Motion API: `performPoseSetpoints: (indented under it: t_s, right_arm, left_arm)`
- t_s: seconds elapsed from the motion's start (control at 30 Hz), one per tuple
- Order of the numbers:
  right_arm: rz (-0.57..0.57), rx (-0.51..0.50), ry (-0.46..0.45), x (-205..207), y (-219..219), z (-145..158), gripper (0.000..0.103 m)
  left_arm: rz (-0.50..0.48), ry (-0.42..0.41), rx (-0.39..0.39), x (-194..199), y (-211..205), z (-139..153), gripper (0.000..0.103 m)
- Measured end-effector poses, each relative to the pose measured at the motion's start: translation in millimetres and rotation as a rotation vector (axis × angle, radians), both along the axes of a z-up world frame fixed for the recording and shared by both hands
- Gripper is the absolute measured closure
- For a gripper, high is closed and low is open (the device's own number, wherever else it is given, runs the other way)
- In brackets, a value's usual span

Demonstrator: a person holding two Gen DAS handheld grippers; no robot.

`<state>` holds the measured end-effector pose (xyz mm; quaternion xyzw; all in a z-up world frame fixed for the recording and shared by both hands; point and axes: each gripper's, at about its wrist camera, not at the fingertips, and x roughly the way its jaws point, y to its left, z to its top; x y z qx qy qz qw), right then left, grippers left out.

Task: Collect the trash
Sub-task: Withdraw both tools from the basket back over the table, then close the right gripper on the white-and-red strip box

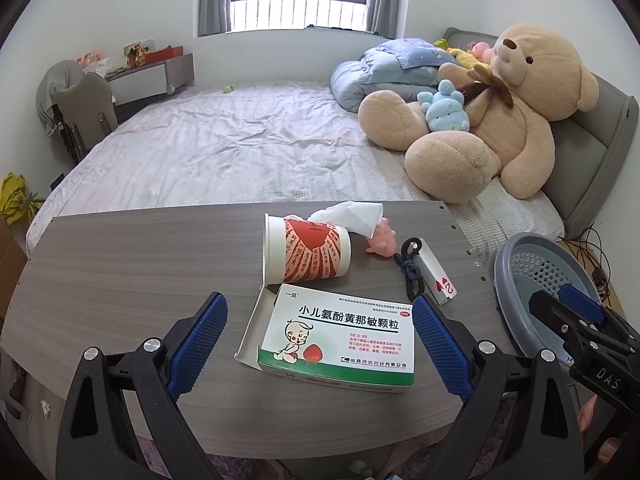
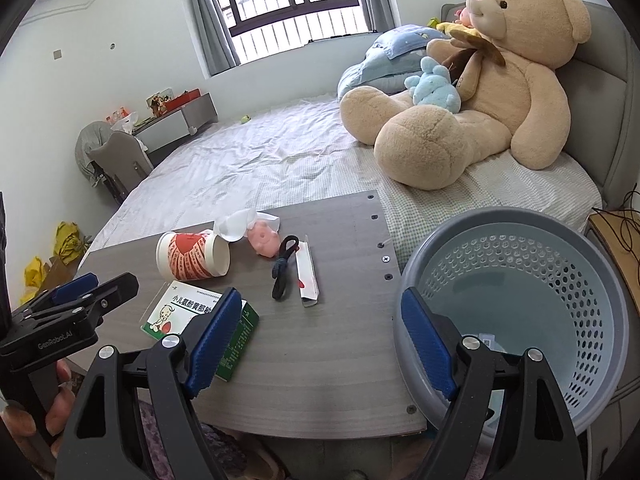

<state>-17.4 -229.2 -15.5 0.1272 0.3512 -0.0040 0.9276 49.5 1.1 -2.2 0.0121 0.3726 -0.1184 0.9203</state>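
Barely begun, I judge: medicine box [image 1: 336, 334], tipped paper cup [image 1: 306, 250] and crumpled tissue [image 1: 352, 216] all lie on the table [image 1: 120, 264]; perforated basket [image 2: 560, 280] beside it looks nearly empty; left hand-held gripper [image 1: 320, 344] and right hand-held gripper [image 2: 320, 344] both spread, holding nothing

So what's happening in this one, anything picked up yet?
Not yet. A person holds a pair of tongs in each hand over a grey table, both open and empty. The left tongs straddle the medicine box without touching it; the right tongs hang near the perforated bin. A tipped paper cup, tissue, pink toy, black cord and playing card lie uncollected.
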Motion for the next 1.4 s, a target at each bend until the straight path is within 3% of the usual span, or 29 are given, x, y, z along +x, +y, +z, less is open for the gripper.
performPoseSetpoints:
  t_s: [0.43,1.03,1.33,1.4]
  right_arm:
    - [0.018,0.017,0.078,43,2,-22,0.025]
    - [0.006,-0.099,0.194,104,23,-68,0.026]
    - [0.018,-0.133,0.217,119,28,-75,0.04]
    - [0.03,-0.139,0.22,122,30,-76,0.049]
  left_arm:
    - [0.053,0.027,0.007,26,13,-8,0.011]
    - [0.083,0.088,0.011,43,25,-32,0.011]
    - [0.07,0.084,0.017,40,17,-31,0.011]
    - [0.066,0.085,0.015,39,16,-31,0.011]
